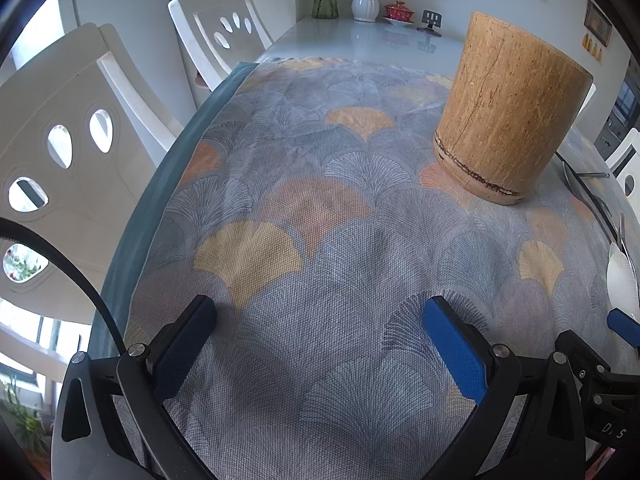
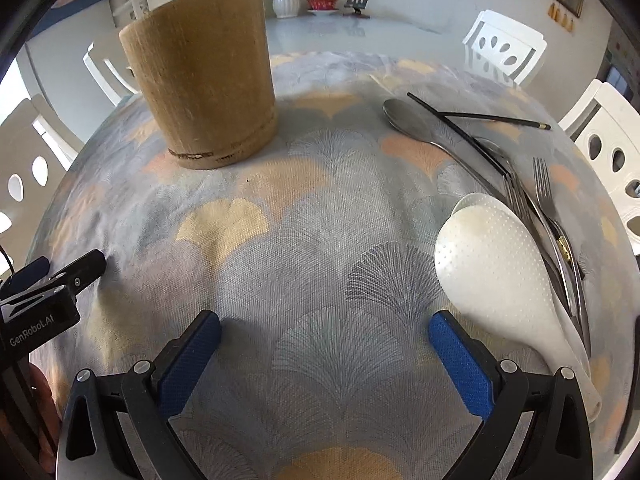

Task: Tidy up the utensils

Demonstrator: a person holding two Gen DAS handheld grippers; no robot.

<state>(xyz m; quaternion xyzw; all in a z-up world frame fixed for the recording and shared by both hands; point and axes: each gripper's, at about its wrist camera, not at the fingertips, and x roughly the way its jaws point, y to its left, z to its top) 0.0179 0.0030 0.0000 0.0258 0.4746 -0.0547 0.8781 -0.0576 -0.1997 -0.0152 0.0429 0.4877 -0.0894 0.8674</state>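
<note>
A tall bamboo holder (image 2: 204, 80) stands upright on the patterned cloth, ahead and left in the right wrist view; the same bamboo holder (image 1: 506, 112) shows at the upper right of the left wrist view. To the right lies a pile of utensils: a white rice paddle (image 2: 500, 268), a steel spoon (image 2: 408, 118), a fork (image 2: 545, 192) and black chopsticks (image 2: 472, 136). My right gripper (image 2: 324, 332) is open over bare cloth, its right finger close to the paddle. My left gripper (image 1: 320, 320) is open and empty over the cloth. The paddle's edge (image 1: 622, 280) peeks in at the left view's right border.
White chairs (image 1: 80, 152) stand along the table's left side and more chairs (image 2: 504, 46) at the far right. A white vase (image 1: 365, 0), a red lidded bowl (image 1: 396, 11) and a small stand sit at the table's far end. The left gripper's body (image 2: 44, 304) shows at the right view's left edge.
</note>
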